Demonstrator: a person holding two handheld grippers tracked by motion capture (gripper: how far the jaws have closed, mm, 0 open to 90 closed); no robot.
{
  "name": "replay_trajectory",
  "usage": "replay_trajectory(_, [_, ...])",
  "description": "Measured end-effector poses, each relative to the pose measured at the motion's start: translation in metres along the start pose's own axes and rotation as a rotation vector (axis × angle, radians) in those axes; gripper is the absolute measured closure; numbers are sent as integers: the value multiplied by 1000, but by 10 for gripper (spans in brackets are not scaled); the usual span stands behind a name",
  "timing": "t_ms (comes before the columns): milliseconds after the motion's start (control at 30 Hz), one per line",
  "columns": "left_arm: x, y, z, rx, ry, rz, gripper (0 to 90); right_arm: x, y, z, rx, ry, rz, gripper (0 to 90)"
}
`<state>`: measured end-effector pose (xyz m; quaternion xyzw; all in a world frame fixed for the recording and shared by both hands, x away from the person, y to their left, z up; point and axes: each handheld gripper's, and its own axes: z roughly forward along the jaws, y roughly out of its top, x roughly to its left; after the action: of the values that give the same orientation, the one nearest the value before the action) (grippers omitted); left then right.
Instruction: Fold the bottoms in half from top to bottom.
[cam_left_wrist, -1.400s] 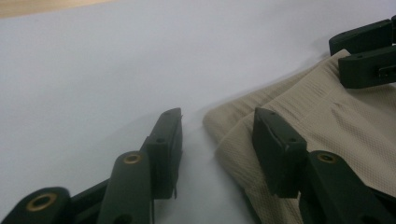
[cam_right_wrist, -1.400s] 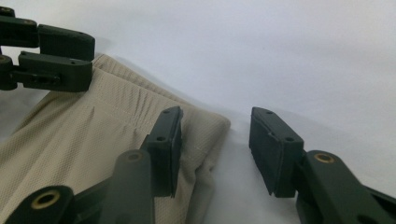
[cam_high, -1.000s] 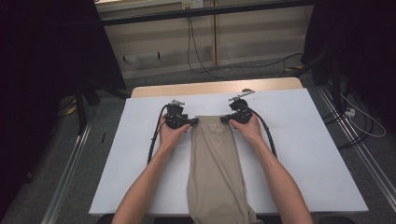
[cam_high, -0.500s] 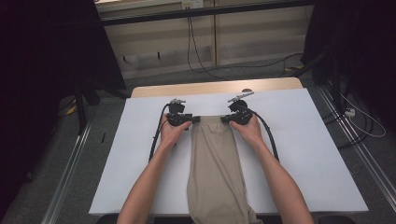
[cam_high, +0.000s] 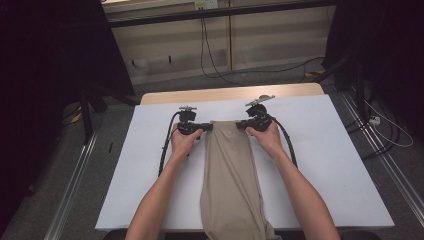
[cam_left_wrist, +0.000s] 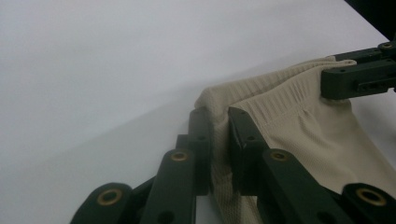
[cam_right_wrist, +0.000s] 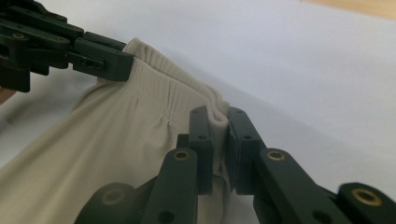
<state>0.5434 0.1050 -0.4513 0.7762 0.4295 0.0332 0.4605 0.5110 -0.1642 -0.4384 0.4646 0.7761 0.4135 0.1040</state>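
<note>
On white surface (cam_high: 325, 150), wood strip along far edge: beige garment (cam_high: 231, 175) lying lengthwise, lower end running off near edge. Room dark; cables on grey floor (cam_high: 280, 75) past surface, metal rails either side. Left tool (cam_high: 204, 128) clamped on left waistband corner, jaws nearly closed, fabric pinched between. Right tool (cam_high: 243, 125) same on right corner. Waistband stretched between the two.

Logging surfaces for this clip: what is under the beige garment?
The beige ribbed-waistband garment lies flat on the white table cover, its waistband corners pinched by the left hand-held gripper and right hand-held gripper. Anything beneath the cloth itself is covered.
</note>
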Motion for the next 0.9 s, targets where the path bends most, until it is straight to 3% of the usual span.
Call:
replay_trajectory(133, [-9, 18, -7, -54, 27, 27, 806, -5, 10, -10, -62, 17, 35, 821])
replay_trajectory(233, [-14, 34, -12, -75, 47, 52, 806, -7, 21, -17, -84, 8, 33, 819])
replay_trajectory(567, [-29, 80, -21, -182, 45, 84, 802, -12, 70, -52, -162, -23, 7, 814])
replay_trajectory(767, [-42, 108, -23, -194, 50, 155, 802, -18, 87, -71, -186, -48, -6, 815])
replay_trajectory(900, [-49, 131, -28, -238, 32, 174, 802, -24, 100, -85, -229, -60, 10, 815])
